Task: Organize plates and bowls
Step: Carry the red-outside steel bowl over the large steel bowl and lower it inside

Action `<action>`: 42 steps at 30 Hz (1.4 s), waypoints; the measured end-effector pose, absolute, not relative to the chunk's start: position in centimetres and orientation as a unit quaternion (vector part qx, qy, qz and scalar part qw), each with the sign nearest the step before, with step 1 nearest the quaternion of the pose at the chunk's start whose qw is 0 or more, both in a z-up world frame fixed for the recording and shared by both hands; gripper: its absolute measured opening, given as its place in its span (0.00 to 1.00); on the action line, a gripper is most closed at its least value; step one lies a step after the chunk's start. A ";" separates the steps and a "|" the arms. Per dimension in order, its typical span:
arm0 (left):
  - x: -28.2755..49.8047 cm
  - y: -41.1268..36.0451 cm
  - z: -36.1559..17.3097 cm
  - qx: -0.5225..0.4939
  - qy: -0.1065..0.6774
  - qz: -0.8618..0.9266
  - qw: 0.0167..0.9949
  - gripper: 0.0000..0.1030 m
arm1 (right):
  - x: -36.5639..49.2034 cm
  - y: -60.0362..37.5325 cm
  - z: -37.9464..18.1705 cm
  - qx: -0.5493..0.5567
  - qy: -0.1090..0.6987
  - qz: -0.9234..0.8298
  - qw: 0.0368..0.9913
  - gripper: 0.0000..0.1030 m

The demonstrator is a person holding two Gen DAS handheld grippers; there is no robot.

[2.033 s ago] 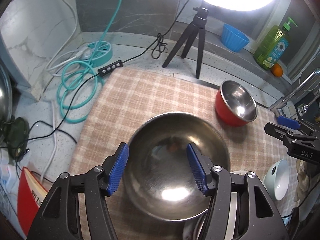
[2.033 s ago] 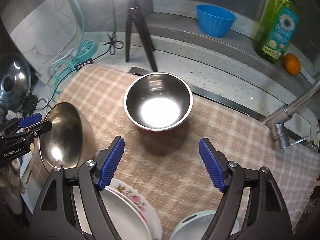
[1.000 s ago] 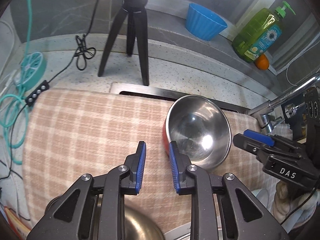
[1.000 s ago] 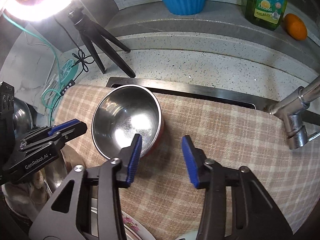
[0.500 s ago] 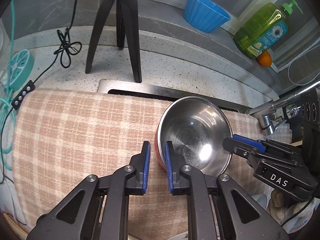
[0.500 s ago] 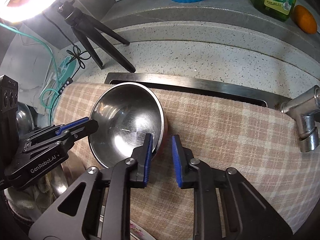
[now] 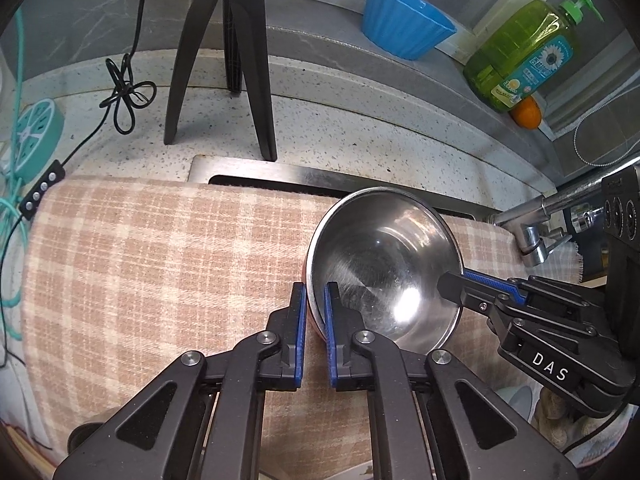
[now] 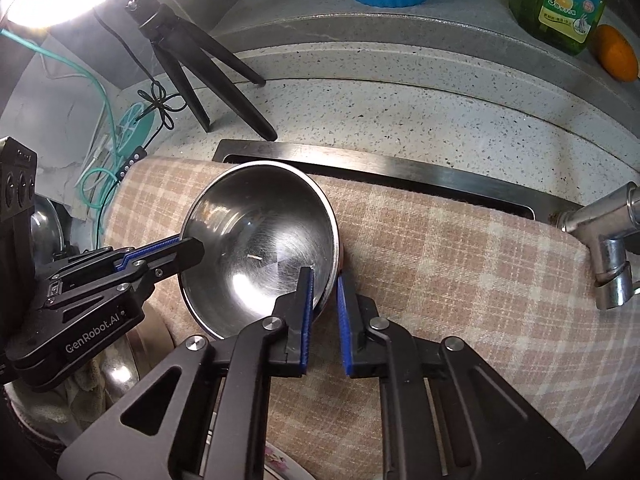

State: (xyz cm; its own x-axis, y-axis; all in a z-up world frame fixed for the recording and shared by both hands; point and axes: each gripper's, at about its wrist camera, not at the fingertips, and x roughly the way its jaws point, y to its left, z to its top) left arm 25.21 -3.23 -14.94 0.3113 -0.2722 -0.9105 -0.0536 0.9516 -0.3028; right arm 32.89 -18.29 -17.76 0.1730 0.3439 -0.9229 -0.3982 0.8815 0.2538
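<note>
A steel bowl with a red outside (image 7: 384,264) sits on the checked cloth (image 7: 160,264) over the sink. My left gripper (image 7: 314,300) is shut on the bowl's left rim. My right gripper (image 8: 324,284) is shut on the bowl (image 8: 260,248) at its right rim. Each gripper shows in the other's view: the right gripper (image 7: 452,286) and the left gripper (image 8: 192,246). A floral plate (image 8: 288,464) lies at the bottom edge of the right wrist view.
A tripod (image 7: 228,60) stands on the counter behind the cloth. A blue cup (image 7: 404,24), green soap bottle (image 7: 524,52) and orange (image 7: 528,112) sit on the back ledge. The faucet (image 8: 604,236) is at the right. Cables (image 7: 24,132) lie at the left.
Both grippers moved in to the red bowl and closed on its opposite rims. The left gripper left the large steel bowl behind.
</note>
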 end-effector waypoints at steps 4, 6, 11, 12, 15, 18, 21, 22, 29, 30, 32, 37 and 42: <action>24.8 -3.0 -14.4 -0.143 0.580 -0.069 0.799 0.07 | 32.2 -18.3 -17.2 -0.023 0.593 0.246 0.767 0.11; 24.3 -2.8 -13.9 -0.142 0.576 -0.069 0.802 0.07 | 31.9 -18.5 -16.8 -0.024 0.590 0.248 0.768 0.11; 23.0 -2.4 -12.8 -0.144 0.567 -0.073 0.808 0.07 | 30.8 -18.6 -15.6 -0.024 0.583 0.258 0.770 0.11; 22.7 -2.4 -12.7 -0.145 0.566 -0.073 0.808 0.07 | 30.5 -18.6 -15.4 -0.024 0.582 0.260 0.770 0.11; 21.8 -2.0 -12.1 -0.149 0.562 -0.073 0.811 0.07 | 29.5 -18.5 -14.7 -0.026 0.579 0.266 0.771 0.11; 20.8 -1.8 -11.5 -0.147 0.558 -0.071 0.814 0.07 | 28.6 -18.3 -14.1 -0.031 0.575 0.269 0.772 0.11; 19.7 -1.5 -10.9 -0.146 0.554 -0.071 0.817 0.07 | 27.8 -18.1 -13.7 -0.032 0.575 0.275 0.770 0.11; 19.4 -1.4 -10.8 -0.146 0.553 -0.071 0.817 0.07 | 27.5 -18.1 -13.5 -0.033 0.573 0.276 0.771 0.11; 17.5 -0.7 -9.2 -0.148 0.542 -0.066 0.825 0.07 | 25.3 -17.1 -11.6 -0.049 0.556 0.287 0.778 0.11; 17.2 -0.6 -8.9 -0.149 0.540 -0.066 0.826 0.07 | 25.0 -17.0 -11.3 -0.049 0.554 0.288 0.779 0.11; 16.7 -0.4 -8.5 -0.150 0.536 -0.064 0.829 0.07 | 24.4 -16.7 -10.8 -0.051 0.550 0.292 0.781 0.11; 15.2 0.8 -7.5 -0.155 0.525 -0.054 0.835 0.07 | 22.9 -15.3 -10.0 -0.057 0.543 0.305 0.780 0.11; 13.5 2.5 -7.1 -0.163 0.520 -0.043 0.837 0.07 | 21.3 -13.8 -9.6 -0.062 0.540 0.322 0.775 0.12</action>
State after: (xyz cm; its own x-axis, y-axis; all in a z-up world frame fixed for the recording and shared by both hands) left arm 13.50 2.46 -7.14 0.4549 -0.2413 -0.8572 -0.0987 0.9430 -0.3178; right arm 21.33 -13.77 -9.63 0.2080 0.4318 -0.8776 -0.5668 0.7845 0.2517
